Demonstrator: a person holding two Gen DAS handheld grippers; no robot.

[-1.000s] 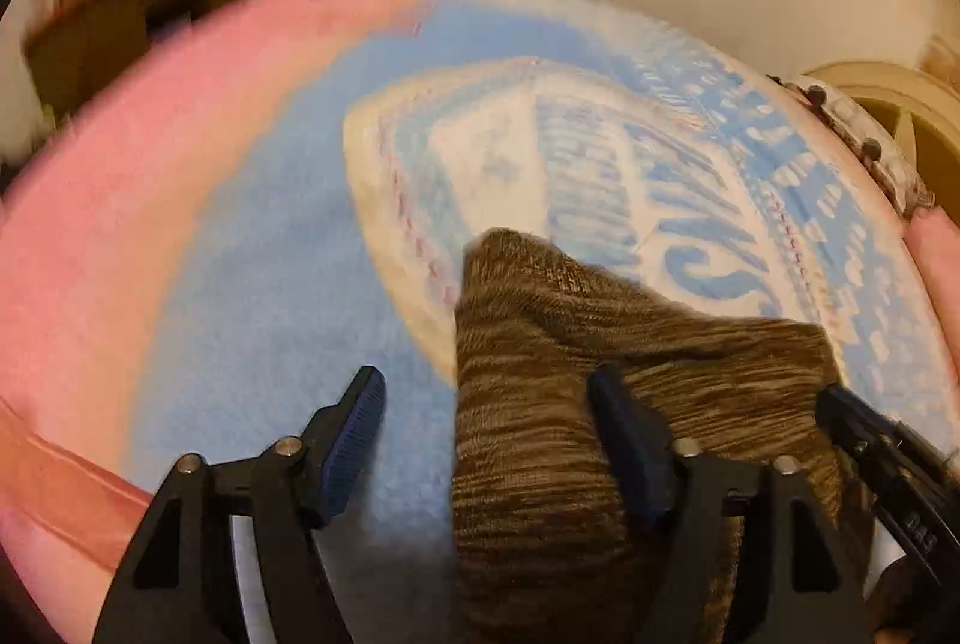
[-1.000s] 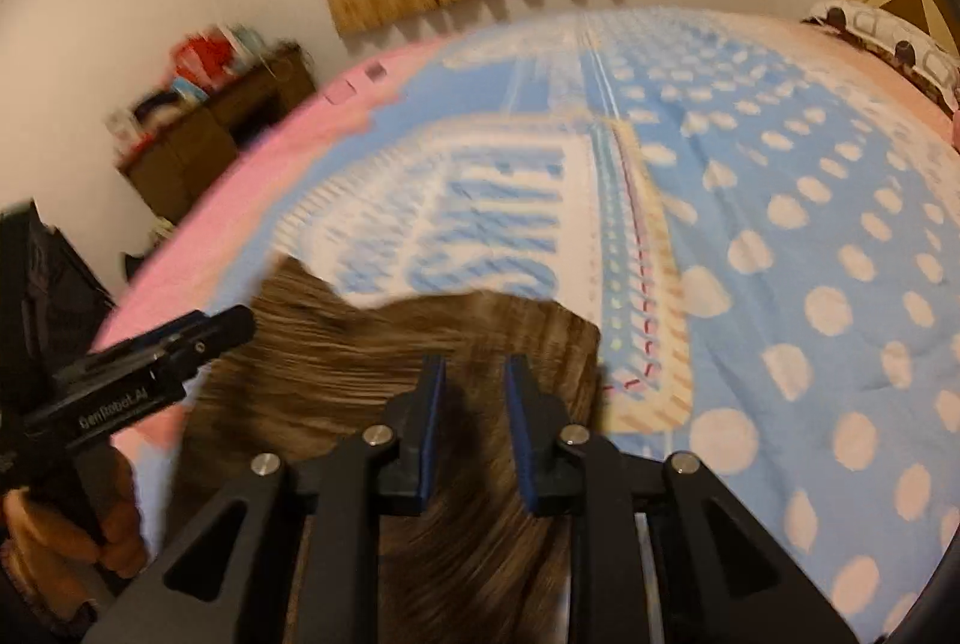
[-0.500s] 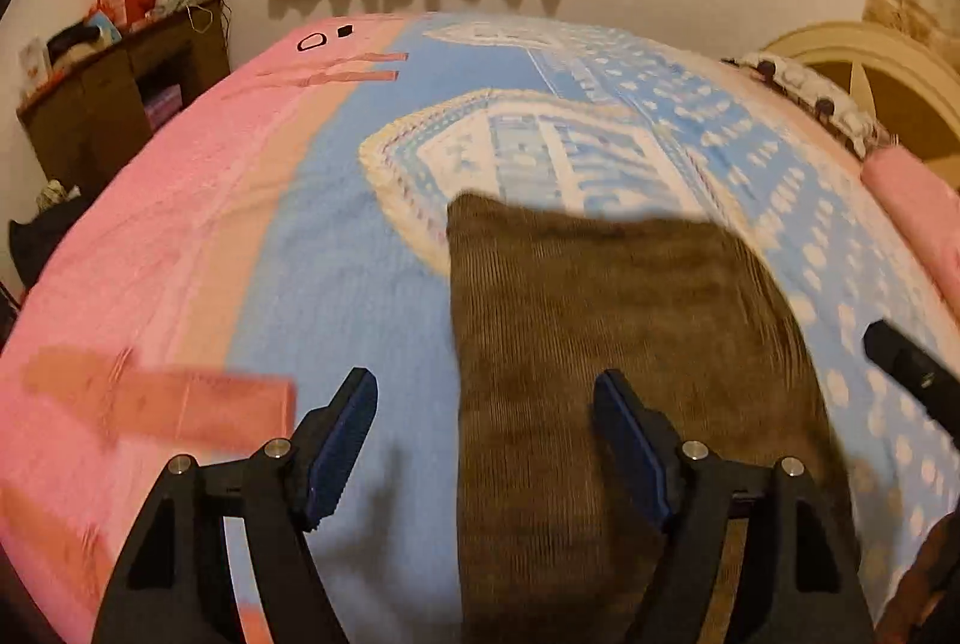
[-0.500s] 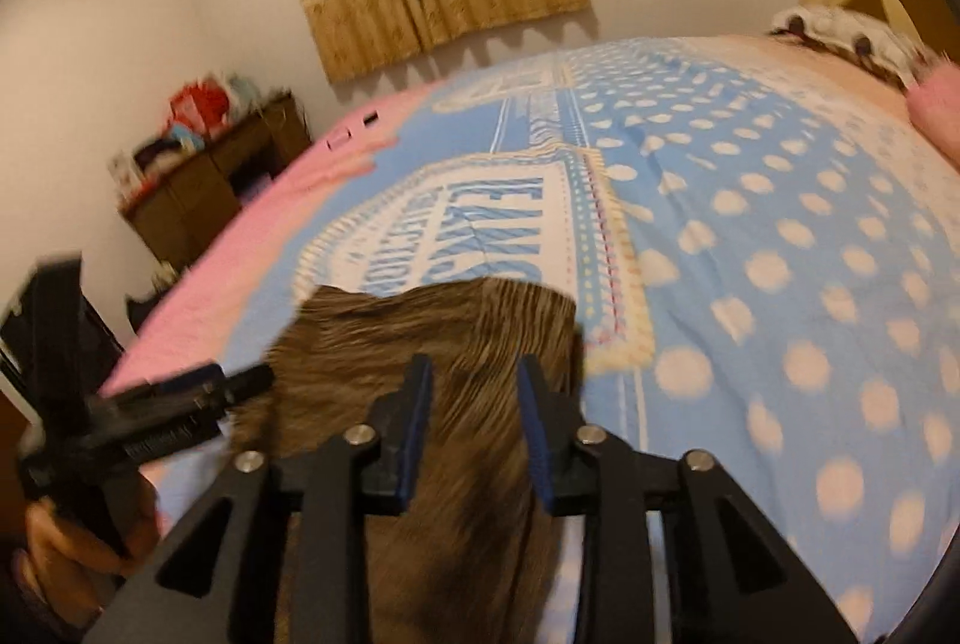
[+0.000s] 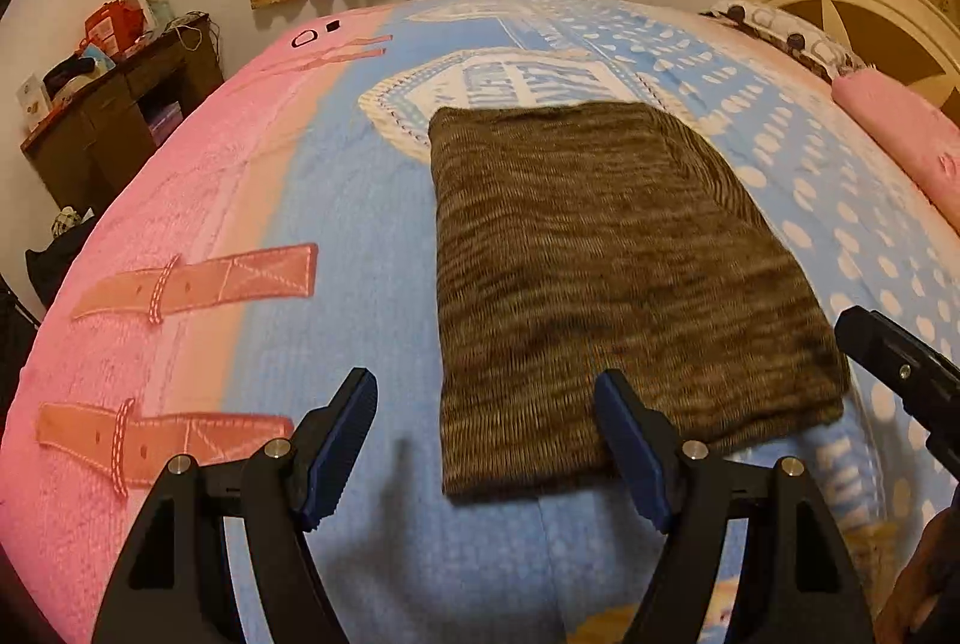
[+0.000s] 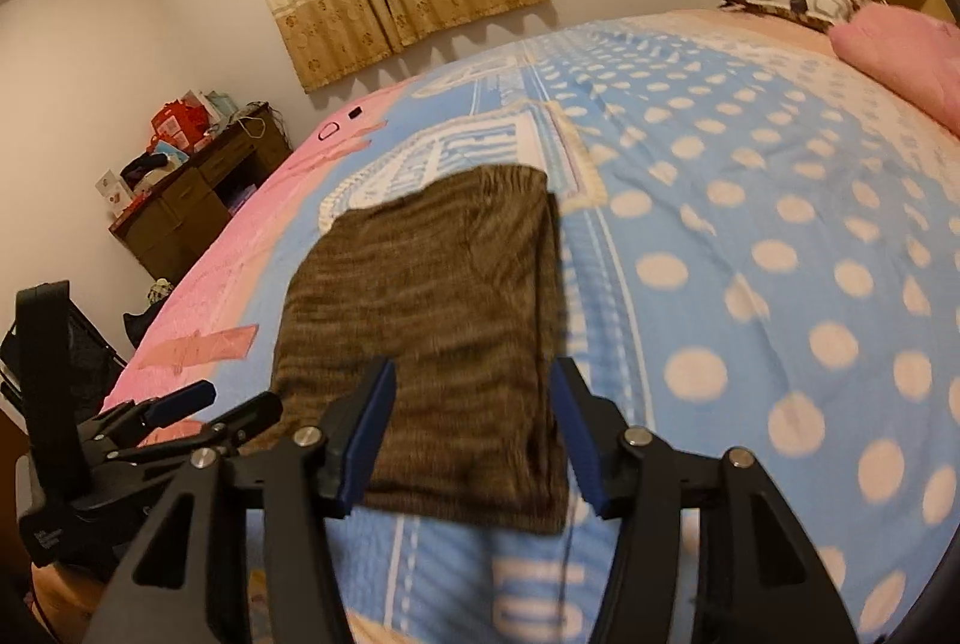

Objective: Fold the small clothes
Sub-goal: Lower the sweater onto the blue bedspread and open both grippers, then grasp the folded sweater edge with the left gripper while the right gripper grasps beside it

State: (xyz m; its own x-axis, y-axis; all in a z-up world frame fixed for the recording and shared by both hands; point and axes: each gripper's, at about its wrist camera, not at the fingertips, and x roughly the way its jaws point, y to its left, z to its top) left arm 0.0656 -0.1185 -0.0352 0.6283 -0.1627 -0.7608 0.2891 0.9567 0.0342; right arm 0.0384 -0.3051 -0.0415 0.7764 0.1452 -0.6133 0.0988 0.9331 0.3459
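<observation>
Your brown garment [image 5: 606, 284] lies folded on the bed [image 5: 336, 200]; left hand-held gripper [image 5: 486, 452] wide and empty, right hand-held gripper [image 6: 474, 434] opening, empty; next likely needs another fold or a fresh piece.

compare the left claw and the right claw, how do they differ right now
The left claw stands wider apart, with mostly bare bedspread between its fingers; the right claw is narrower, its jaws opening, and frames the brown folded garment.
The left claw sits off the garment's left edge; the right claw sits over its right half.
Shared: both have black arms with blue pads, and neither grips the garment, which lies flat.
</observation>
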